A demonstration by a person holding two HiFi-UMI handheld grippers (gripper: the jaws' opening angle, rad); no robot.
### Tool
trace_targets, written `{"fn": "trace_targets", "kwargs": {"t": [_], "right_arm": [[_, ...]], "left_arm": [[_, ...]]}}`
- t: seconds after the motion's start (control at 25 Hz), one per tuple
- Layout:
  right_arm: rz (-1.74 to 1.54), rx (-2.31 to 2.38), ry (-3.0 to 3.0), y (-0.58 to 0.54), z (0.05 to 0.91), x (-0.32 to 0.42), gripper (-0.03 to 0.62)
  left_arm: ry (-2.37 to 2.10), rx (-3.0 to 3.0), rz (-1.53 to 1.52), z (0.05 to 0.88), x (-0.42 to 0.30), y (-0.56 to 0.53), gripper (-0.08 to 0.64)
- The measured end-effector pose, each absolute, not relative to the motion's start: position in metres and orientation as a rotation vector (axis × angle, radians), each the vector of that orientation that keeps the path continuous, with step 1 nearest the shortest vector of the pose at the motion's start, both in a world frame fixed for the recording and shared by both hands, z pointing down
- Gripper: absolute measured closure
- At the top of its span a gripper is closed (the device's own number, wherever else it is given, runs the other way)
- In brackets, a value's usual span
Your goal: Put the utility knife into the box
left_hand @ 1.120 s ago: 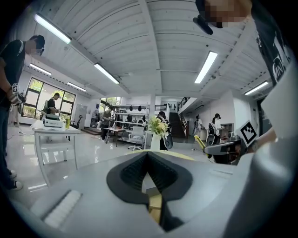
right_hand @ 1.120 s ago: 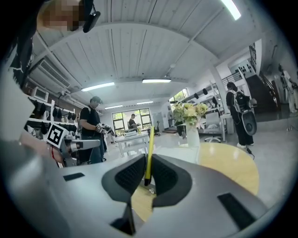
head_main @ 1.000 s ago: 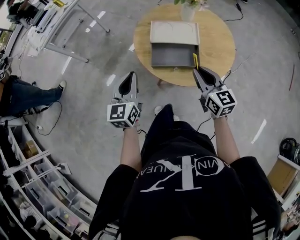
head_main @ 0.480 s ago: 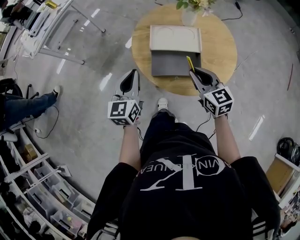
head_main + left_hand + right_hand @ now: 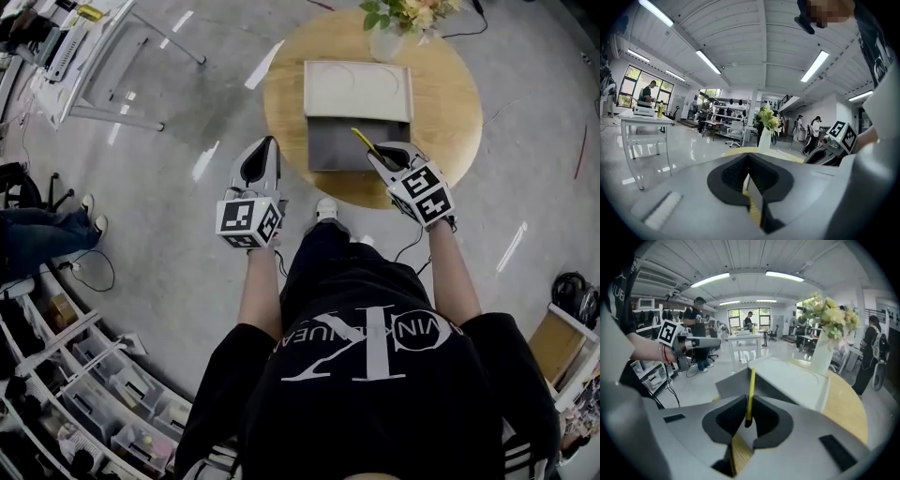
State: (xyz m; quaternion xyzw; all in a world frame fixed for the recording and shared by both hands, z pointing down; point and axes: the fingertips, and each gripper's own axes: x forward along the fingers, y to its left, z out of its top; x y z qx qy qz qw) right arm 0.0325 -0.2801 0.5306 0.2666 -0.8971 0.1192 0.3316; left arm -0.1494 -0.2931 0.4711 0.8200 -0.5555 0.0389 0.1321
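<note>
Vase [image 5: 383, 43] behind box [image 5: 330, 150] — utility knife [image 5: 364, 140] over it.

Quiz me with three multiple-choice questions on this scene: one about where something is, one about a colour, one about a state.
1. Where is the utility knife?
A) on the floor
B) between the jaws of the right gripper
C) in a vase

2. What colour is it?
A) red
B) blue
C) yellow

3. How is the left gripper?
A) shut and empty
B) shut on a lid
C) holding flowers

Answers:
1 B: the right gripper view shows the jaws clamped on the knife's lower end, near the open box.
2 C: its body shows yellow in both views.
3 A: its jaws meet with nothing between them, off the table.
</note>
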Motion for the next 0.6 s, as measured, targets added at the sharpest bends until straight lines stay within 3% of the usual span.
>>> {"fn": "trace_targets", "kwargs": {"t": [0.6], "right_arm": [[0.419, 0.348, -2.113, -0.294, 0.597, 0.003, 0.54]], "left_arm": [[-1.534, 2.323, 0.132, 0.51, -0.146, -0.327, 0.549]]}}
